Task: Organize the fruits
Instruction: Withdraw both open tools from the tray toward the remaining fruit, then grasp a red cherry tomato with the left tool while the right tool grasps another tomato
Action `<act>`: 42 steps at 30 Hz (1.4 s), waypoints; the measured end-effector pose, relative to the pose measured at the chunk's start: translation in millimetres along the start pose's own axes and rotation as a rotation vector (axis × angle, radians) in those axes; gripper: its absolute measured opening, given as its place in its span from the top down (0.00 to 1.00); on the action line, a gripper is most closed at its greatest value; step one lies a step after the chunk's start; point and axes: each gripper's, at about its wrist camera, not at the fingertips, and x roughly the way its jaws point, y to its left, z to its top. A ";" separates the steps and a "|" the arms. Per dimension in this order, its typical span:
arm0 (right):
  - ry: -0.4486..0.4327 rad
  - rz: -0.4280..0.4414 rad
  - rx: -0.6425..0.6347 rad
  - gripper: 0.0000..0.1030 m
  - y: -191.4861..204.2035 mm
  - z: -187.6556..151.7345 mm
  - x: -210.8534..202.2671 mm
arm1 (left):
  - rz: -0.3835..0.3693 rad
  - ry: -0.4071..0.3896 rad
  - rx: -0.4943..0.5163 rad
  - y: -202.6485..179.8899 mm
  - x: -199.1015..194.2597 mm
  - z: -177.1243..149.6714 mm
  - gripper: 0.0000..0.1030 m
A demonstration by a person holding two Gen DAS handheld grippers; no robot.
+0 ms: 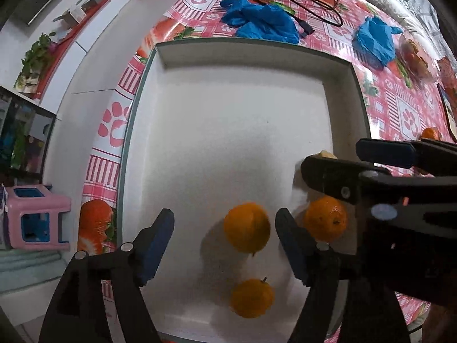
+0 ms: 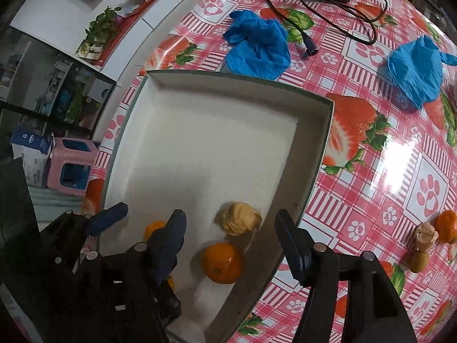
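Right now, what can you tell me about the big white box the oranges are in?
The shallow white cardboard box is open-topped, with low walls and a grey-green outer edge. It sits flat on the pink paw-print and strawberry tablecloth. Its floor looks plain and mostly bare. Near one corner lie three round orange fruits and a pale, papery, crumpled fruit, all resting on the floor. Both grippers hover above it, not touching the walls as far as I can see.

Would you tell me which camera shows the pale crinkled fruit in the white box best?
The right wrist view: the pale crinkled fruit lies whole and unobstructed in the white box. The left wrist view shows only a sliver behind the right gripper.
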 end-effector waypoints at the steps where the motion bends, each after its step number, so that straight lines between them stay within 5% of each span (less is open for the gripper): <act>1: 0.000 0.006 0.002 0.36 -0.1 0.4 -1.3 | 0.000 -0.003 -0.002 0.7 -1.9 0.1 0.25; 3: -0.008 0.008 0.006 0.34 -2.6 0.0 -7.0 | -0.002 -0.008 -0.003 1.0 -6.9 -0.7 0.24; 4: -0.015 0.008 0.009 0.19 -3.7 0.0 -10.8 | -0.009 -0.014 -0.005 1.7 -9.6 -1.2 0.24; 7: -0.058 -0.006 0.029 0.06 -12.0 -1.9 -25.4 | -0.005 -0.024 0.022 -2.3 -16.9 -3.4 0.24; 15: -0.117 -0.040 0.174 0.06 -70.5 -27.7 -63.9 | -0.045 -0.060 0.209 -54.2 -41.4 -28.7 0.24; 26: -0.083 -0.187 0.526 0.05 -196.9 -134.5 -94.4 | -0.207 -0.045 0.524 -157.4 -53.1 -76.4 0.24; 32: -0.041 -0.175 0.594 0.05 -218.2 -168.8 -85.1 | -0.215 0.015 0.566 -190.9 -33.0 -94.9 0.24; 40: -0.038 -0.141 0.611 0.05 -227.2 -184.7 -83.9 | -0.208 0.101 0.550 -206.9 -5.4 -95.1 0.50; 42: -0.039 -0.139 0.612 0.05 -231.4 -189.2 -85.6 | -0.199 0.090 0.552 -207.8 -5.9 -99.4 0.50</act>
